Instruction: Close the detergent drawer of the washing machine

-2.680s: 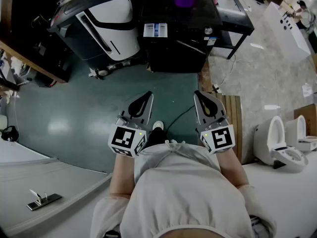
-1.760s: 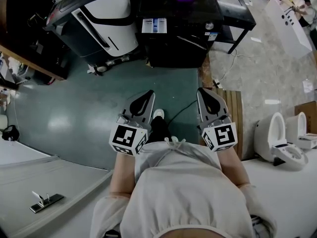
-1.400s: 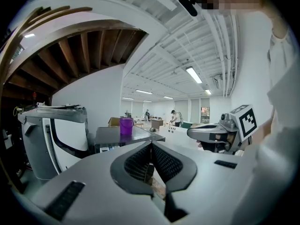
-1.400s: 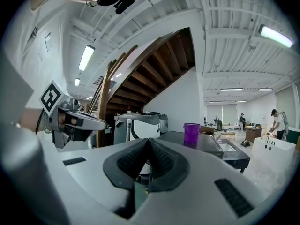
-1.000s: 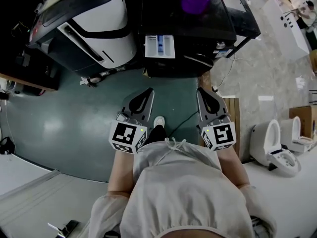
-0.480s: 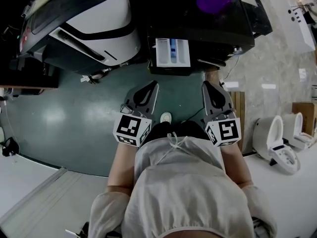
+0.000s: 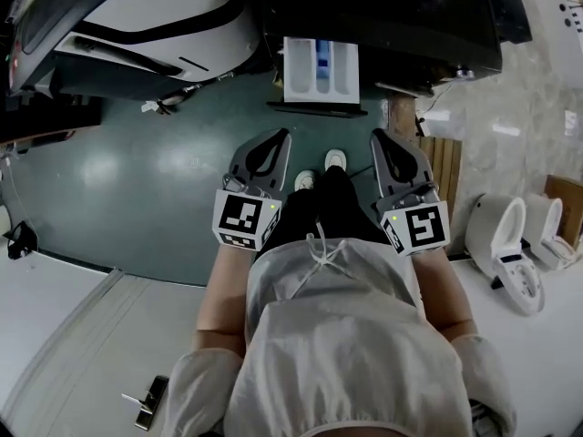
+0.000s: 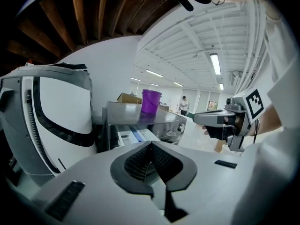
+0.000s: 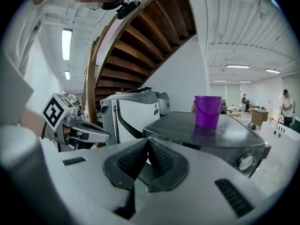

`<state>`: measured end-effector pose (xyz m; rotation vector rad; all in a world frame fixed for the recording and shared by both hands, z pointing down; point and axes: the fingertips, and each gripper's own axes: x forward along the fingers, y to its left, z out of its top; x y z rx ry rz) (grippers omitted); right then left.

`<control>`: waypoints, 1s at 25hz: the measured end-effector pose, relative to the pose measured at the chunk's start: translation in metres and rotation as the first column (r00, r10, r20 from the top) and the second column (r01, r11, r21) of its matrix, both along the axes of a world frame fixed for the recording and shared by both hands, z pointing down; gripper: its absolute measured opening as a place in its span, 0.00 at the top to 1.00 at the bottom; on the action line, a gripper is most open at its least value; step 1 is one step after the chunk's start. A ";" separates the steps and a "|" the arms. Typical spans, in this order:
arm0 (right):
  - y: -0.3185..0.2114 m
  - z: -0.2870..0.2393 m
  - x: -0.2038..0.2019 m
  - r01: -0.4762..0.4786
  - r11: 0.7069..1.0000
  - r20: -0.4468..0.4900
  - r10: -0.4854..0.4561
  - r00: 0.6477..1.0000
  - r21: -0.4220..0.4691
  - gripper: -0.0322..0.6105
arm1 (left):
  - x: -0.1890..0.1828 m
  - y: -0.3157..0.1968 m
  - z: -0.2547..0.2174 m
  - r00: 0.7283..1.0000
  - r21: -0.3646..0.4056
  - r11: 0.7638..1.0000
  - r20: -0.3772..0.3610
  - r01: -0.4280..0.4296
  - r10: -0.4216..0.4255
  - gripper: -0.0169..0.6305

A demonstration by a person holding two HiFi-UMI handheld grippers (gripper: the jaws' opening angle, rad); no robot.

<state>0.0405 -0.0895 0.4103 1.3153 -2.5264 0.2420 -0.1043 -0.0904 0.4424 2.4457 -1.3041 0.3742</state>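
Head view, with both gripper views. A dark washing machine (image 7: 410, 25) stands at the far side, centre to right. To its left is a white-and-black appliance (image 7: 155, 12), and two white toilets (image 7: 510, 248) stand at the right edge. The person's pale garment (image 7: 337, 335) fills the near centre above the green floor (image 7: 137, 171). The left gripper (image 7: 276, 137) and the right gripper (image 7: 381, 138) are held level and side by side, well apart, and both point at the machine. In each gripper view the jaws are clenched tip to tip on nothing. A purple bucket (image 9: 207, 110) sits on the machine's top. The detergent drawer (image 7: 319, 69) juts out open from the machine's front left, just beyond the left gripper's tip and touching neither gripper.
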 end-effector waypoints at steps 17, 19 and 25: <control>-0.039 0.094 0.023 0.029 0.993 0.013 -0.028 1.000 -0.115 0.94 | 0.019 -0.039 0.113 0.994 -0.109 0.988 -0.007 0.110 -0.112 0.95; -0.040 0.092 0.023 0.039 0.993 0.021 -0.037 0.999 -0.109 0.94 | 0.022 -0.041 0.115 0.994 -0.108 0.988 -0.001 0.109 -0.110 0.95; -0.048 0.093 0.026 0.028 0.993 0.022 -0.025 0.999 -0.112 0.94 | 0.023 -0.042 0.116 0.992 -0.123 0.985 -0.020 0.118 -0.121 0.95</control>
